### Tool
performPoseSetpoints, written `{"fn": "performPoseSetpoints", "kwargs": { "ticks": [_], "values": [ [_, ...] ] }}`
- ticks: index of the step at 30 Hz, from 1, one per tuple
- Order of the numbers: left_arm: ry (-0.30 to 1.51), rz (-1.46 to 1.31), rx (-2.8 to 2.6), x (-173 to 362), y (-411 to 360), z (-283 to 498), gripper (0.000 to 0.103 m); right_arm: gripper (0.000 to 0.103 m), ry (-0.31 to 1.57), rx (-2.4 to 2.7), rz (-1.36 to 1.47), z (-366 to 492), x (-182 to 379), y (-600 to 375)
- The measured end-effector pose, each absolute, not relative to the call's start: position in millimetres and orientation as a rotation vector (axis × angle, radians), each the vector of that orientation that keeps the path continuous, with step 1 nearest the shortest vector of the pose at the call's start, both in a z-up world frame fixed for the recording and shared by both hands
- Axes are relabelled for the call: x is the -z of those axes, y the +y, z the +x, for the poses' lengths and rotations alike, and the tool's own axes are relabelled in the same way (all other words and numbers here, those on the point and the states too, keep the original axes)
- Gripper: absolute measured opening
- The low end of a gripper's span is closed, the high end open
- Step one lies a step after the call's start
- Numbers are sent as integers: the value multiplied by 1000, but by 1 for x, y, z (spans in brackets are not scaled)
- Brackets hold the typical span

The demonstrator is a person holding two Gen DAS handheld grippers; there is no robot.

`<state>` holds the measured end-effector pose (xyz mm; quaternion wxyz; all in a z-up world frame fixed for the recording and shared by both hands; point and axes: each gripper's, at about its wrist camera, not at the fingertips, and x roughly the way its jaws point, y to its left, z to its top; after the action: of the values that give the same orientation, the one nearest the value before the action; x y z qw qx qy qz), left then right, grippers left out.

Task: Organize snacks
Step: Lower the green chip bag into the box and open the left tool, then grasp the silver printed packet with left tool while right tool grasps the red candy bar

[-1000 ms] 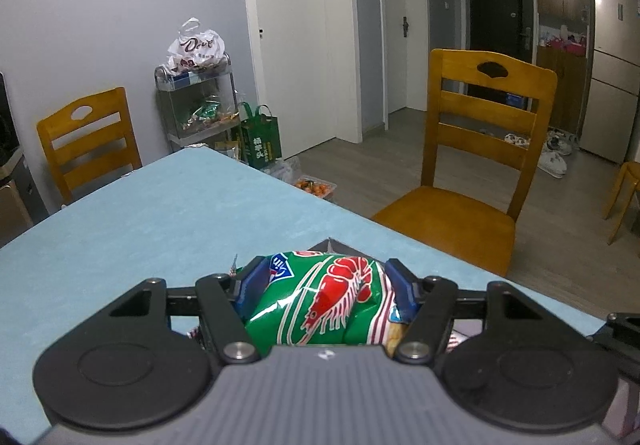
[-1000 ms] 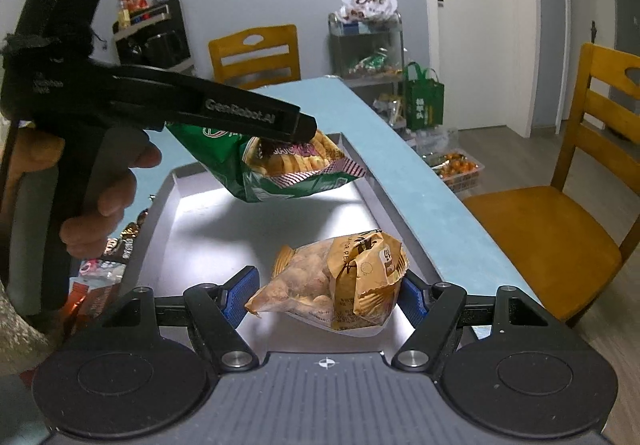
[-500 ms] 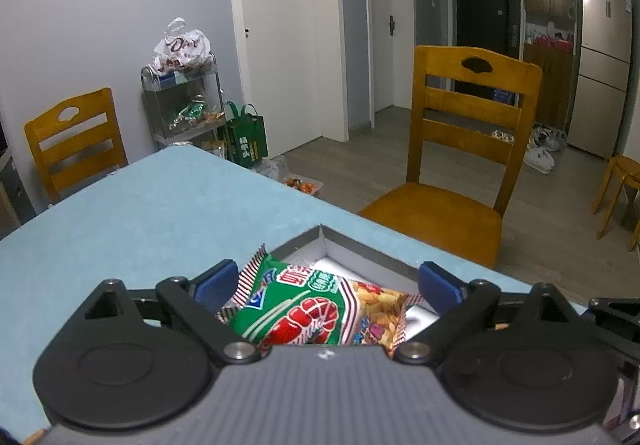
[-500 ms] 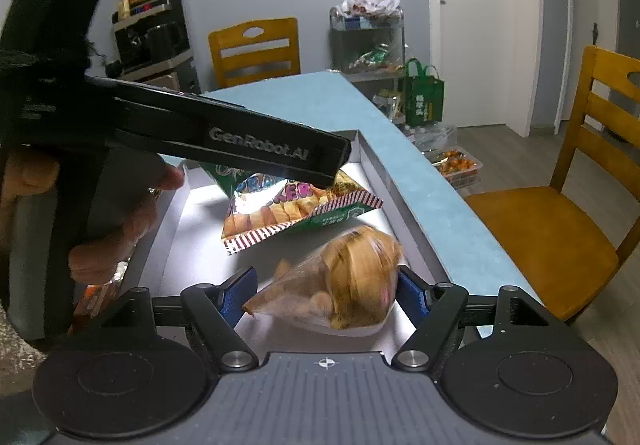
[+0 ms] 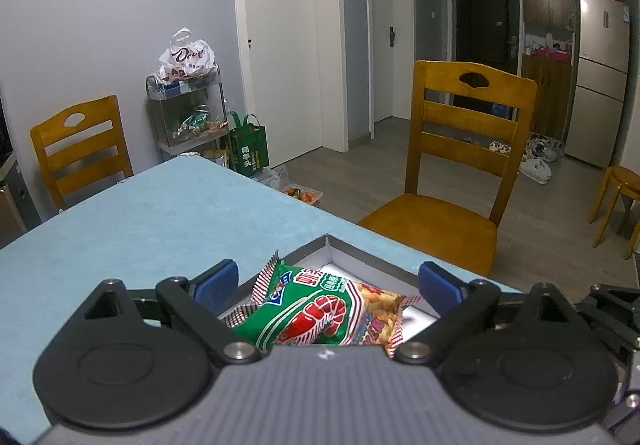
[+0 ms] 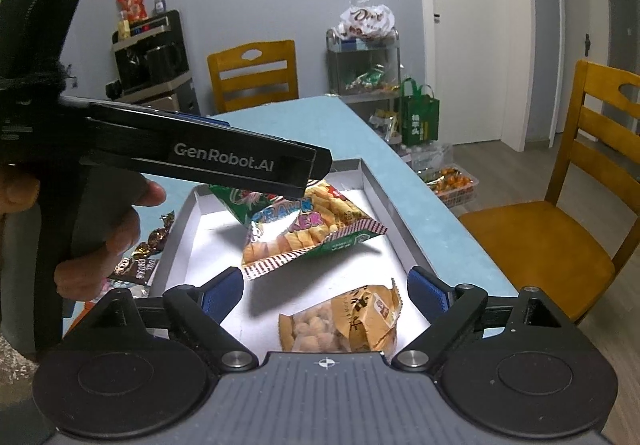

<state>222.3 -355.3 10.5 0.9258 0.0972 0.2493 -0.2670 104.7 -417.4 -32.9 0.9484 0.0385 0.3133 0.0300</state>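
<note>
I see the worktop [image 5: 152, 213], covered in pale blue, running away from me, and on it the shallow white tray [image 6: 376, 189] that I take to be the sorting spot for the snacks. Loose wrapped sweets [image 6: 154, 241] lie on the worktop just beside the tray's left wall, not yet sorted.

The left gripper [image 5: 328, 281] hangs over the tray's far end, its fingers wide. The green prawn cracker bag [image 6: 308, 225] sits between them but neither pad touches it; in the right view it is tilted under the tool with a shadow below, and I cannot tell whether it rests on the tray or is dropping into it. I judge it released here to land at the far end.

The right gripper [image 6: 324, 291] is low over the near end. Its fingers are opening, and the small orange snack pack [image 6: 344, 321] lies on the tray floor between them, clear of both pads, well apart from the green bag.
</note>
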Motion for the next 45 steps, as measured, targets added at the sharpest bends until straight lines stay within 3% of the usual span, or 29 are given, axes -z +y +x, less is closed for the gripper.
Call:
{"fn": "performPoseSetpoints", "kwargs": {
  "ticks": [27, 45],
  "values": [
    [451, 256, 506, -56, -272, 130, 98, 98, 575, -91, 16, 72, 2, -350],
    [464, 227, 343, -67, -160, 100, 100, 101, 590, -216, -27, 72, -8, -281]
  ]
}}
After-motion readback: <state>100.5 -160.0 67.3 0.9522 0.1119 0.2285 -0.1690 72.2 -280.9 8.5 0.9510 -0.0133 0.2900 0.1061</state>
